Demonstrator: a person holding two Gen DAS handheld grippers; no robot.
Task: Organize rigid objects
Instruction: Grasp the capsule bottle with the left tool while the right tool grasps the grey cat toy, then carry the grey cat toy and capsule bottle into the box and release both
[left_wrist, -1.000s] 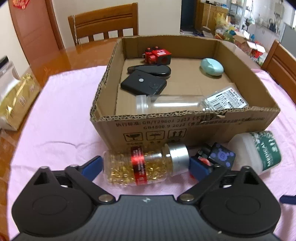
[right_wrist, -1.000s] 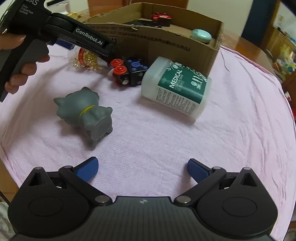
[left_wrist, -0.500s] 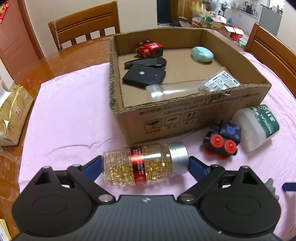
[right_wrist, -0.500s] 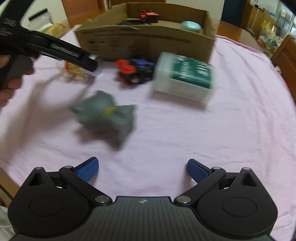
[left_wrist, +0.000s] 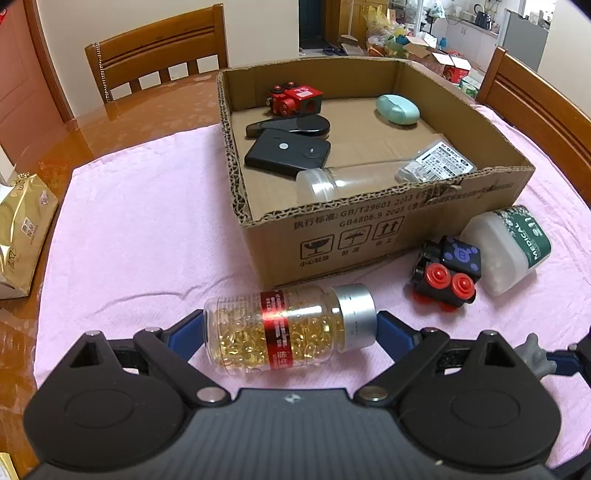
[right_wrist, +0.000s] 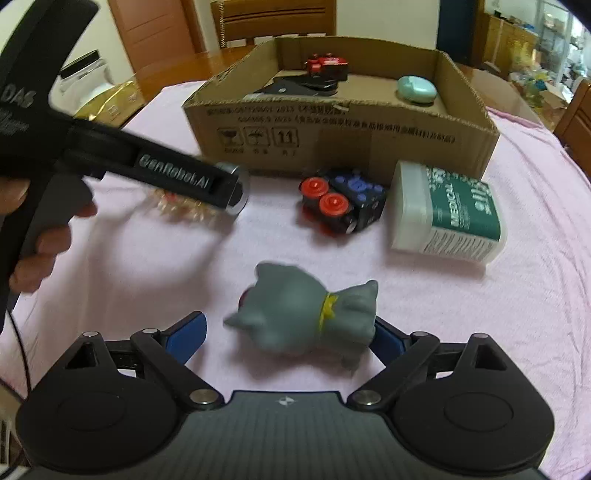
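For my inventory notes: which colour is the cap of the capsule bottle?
Silver, on the capsule bottle; clearest in the left wrist view.

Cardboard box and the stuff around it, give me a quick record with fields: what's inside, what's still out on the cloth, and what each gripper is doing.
container: cardboard box on pink cloth
inside box: red toy, two black remotes, mint case, clear tube
outside box: black toy car, white medical bottle, grey cat toy
left gripper: clamps capsule bottle end to end
right gripper: open around grey cat toy, not closed

A home dining room: wooden chairs (left_wrist: 155, 51), cloth-covered table (left_wrist: 140, 206), kitchen beyond.
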